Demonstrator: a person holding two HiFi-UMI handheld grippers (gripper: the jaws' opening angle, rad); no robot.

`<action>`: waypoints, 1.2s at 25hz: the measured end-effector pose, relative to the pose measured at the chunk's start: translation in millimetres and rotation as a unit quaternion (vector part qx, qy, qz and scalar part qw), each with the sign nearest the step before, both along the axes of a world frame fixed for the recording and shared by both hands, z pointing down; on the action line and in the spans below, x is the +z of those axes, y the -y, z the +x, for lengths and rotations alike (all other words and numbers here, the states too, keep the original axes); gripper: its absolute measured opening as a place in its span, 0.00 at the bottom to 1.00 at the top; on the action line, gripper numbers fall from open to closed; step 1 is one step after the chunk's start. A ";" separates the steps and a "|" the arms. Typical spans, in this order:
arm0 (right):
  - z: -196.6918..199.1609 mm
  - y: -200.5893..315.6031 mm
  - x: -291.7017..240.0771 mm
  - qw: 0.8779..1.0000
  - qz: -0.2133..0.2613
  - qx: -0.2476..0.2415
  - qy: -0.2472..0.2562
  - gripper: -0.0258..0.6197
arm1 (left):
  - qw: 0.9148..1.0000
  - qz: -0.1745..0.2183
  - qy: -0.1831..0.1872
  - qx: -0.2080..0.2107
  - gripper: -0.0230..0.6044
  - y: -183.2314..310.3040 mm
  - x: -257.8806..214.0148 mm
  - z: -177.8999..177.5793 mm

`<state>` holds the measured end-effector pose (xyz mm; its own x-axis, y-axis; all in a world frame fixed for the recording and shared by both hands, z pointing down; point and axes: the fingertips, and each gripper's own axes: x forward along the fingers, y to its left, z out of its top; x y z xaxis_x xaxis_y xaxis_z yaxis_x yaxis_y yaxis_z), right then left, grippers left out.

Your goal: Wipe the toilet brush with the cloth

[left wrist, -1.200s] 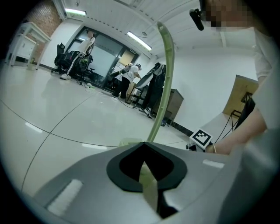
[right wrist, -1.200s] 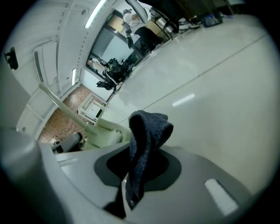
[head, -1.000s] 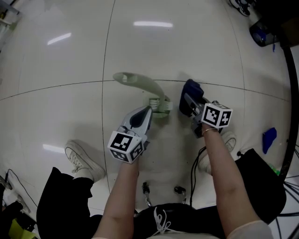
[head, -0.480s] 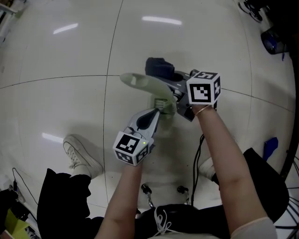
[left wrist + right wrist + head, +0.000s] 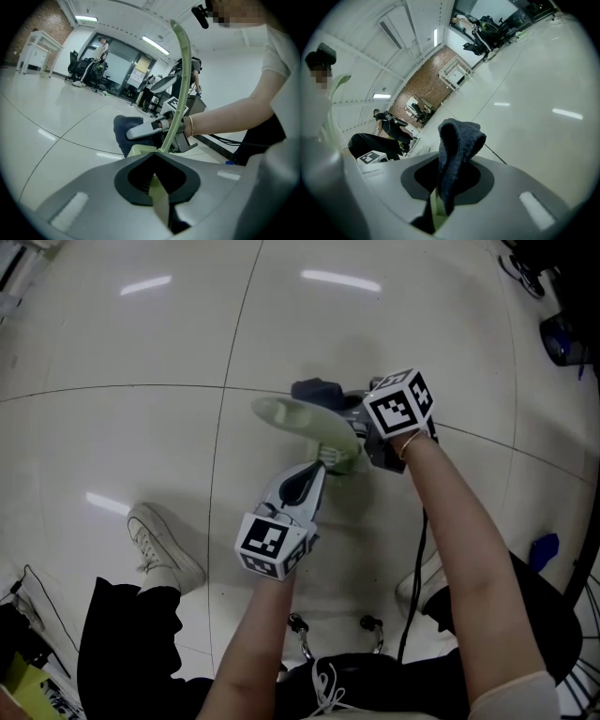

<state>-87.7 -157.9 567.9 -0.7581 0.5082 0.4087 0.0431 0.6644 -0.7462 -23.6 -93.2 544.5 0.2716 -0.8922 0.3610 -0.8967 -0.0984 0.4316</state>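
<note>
In the head view my left gripper [image 5: 323, 461] is shut on the pale green toilet brush [image 5: 302, 422] near its bristle end, and the handle runs up and left over the floor. From the right comes my right gripper [image 5: 345, 409], shut on a dark blue cloth [image 5: 317, 390] that lies against the brush handle. The left gripper view shows the brush [image 5: 180, 79] rising from my left gripper [image 5: 157, 180], with the cloth [image 5: 125, 133] just behind it. Folded cloth [image 5: 457, 154] sticks up out of my right gripper [image 5: 440, 187] in its own view.
White shoes [image 5: 164, 546] stand on the glossy tiled floor [image 5: 141, 352] at lower left and behind the right arm. A small blue object [image 5: 542, 547] and black cables [image 5: 592, 521] lie at the right edge. Dark gear [image 5: 567, 338] sits at top right.
My right gripper has carried the cloth from the right of the brush up and left onto the brush handle. The left gripper kept its hold on the brush and barely shifted.
</note>
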 end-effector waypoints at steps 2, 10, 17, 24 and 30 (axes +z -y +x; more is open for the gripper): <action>5.2 4.1 7.0 1.000 -0.011 0.005 -0.005 0.14 | 1.000 -0.002 0.003 -0.007 0.05 1.2 -0.4 -1.7; 45.0 18.9 35.6 0.996 -0.066 0.054 -0.011 0.14 | 1.000 -0.004 0.002 -0.017 0.05 1.3 -0.2 -3.2; 74.5 21.2 34.3 0.987 -0.115 0.109 -0.010 0.14 | 1.000 -0.007 0.005 -0.007 0.05 1.5 1.8 -5.7; 132.4 22.4 21.5 0.979 0.116 0.166 -0.036 0.14 | 1.000 -0.014 -0.006 0.019 0.05 -0.9 4.4 -6.0; 156.2 -13.1 -33.7 0.927 0.197 0.320 0.019 0.14 | 0.999 0.003 -0.022 0.038 0.05 6.2 -12.1 -14.8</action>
